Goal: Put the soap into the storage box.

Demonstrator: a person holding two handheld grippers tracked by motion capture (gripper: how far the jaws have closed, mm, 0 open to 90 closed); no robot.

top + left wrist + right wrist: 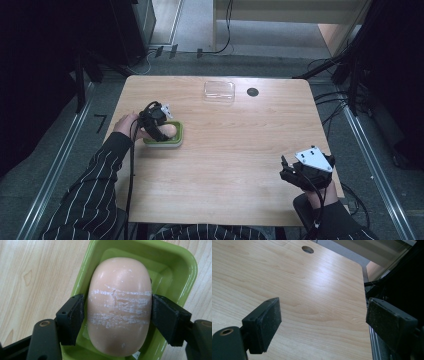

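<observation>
A pale pink soap bar [120, 290] with white scuff lines lies in a green dish [185, 272] on the wooden table. My left gripper [117, 308] straddles the bar's middle, one black pad against each long side, shut on it. In the high view that gripper [156, 124] sits over the dish [176, 142] at the table's left, and part of the soap [170, 130] peeks out beside it. My right gripper [286, 170] hovers near the table's front right corner, open, with nothing between its pads [272, 315].
A clear plastic lid or tray [219, 91] lies at the back middle of the table, next to a round cable hole [252, 92]. The table's right edge [365, 285] runs close beside my right gripper. Cables and dark stands surround the table.
</observation>
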